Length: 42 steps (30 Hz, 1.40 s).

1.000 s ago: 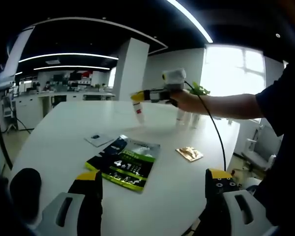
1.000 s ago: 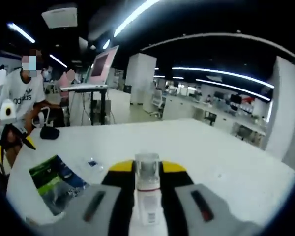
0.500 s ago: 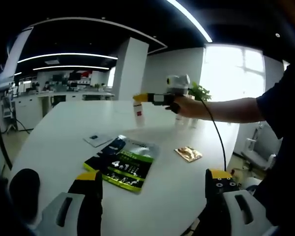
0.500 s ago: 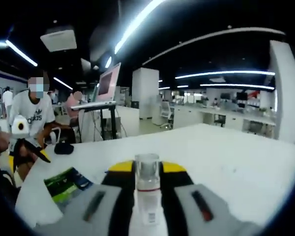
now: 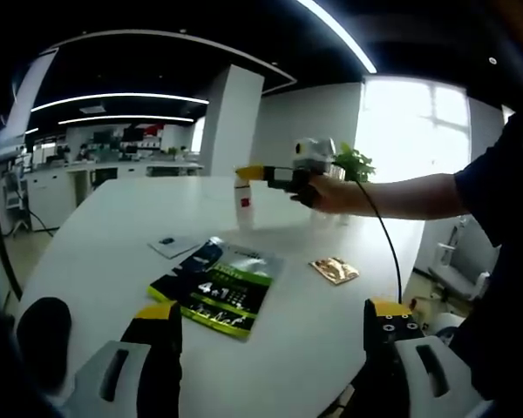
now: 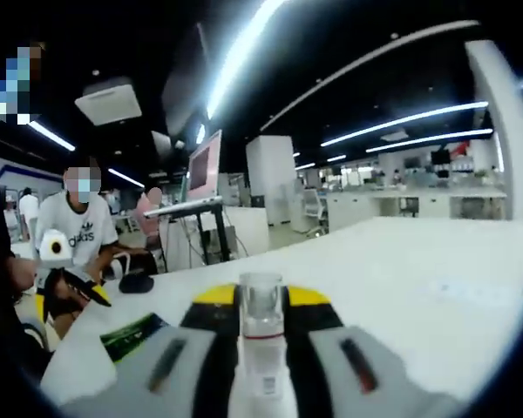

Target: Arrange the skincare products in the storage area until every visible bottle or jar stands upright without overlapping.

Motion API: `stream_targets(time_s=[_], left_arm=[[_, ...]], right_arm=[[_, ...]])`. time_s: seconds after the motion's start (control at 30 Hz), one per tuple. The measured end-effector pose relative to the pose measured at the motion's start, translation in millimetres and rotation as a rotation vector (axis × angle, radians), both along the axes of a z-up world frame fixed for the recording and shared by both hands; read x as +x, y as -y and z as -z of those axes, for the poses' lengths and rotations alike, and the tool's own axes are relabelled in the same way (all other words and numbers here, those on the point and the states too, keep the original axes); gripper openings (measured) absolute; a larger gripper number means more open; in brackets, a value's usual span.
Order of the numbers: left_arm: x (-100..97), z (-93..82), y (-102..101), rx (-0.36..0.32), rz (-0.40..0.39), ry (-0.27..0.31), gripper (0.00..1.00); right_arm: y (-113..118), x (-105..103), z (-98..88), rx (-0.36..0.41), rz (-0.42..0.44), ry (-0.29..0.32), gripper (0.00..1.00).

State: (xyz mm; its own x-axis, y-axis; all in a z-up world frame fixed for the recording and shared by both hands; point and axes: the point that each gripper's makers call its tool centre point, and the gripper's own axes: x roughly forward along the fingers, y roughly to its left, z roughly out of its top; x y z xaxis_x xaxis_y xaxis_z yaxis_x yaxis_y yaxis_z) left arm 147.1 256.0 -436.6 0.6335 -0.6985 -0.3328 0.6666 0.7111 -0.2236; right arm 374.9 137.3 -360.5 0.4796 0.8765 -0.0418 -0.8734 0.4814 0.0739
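In the left gripper view my left gripper (image 5: 270, 340) stands open over the near table edge, with nothing between its jaws. Across the white table (image 5: 113, 226) a person's hand holds my right gripper (image 5: 266, 174), shut on a small white bottle (image 5: 242, 205) that stands upright low over the far table. Whether the bottle touches the table I cannot tell. In the right gripper view the white bottle (image 6: 260, 340), with a clear cap, sits gripped between the jaws of the right gripper (image 6: 260, 305). The left gripper (image 6: 70, 286) shows at the left.
A green and black packet (image 5: 220, 287) lies mid-table, with a small gold packet (image 5: 335, 271) to its right and a grey card (image 5: 173, 246) to its left. A black object (image 5: 39, 335) sits near the left edge. A seated person (image 6: 74, 235) is behind the table.
The right gripper has shifted slightly farther across the table with the bottle, and its view has tilted upward. The left gripper has stayed still and open.
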Motion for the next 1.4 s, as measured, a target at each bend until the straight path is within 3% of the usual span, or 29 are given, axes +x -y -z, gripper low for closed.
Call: stream_targets(time_s=[0.7,1.4], left_arm=[[1.2,1.0,0.5,0.007,0.004,-0.005,0.87],[1.0,0.2,1.9,0.005,0.007,-0.001,0.87]], right_arm=[[0.8,3.1,3.9,0.084,-0.02,-0.047,0.18],[-2.7,-7.0,2.9,0.074,-0.041,-0.05,0.19]])
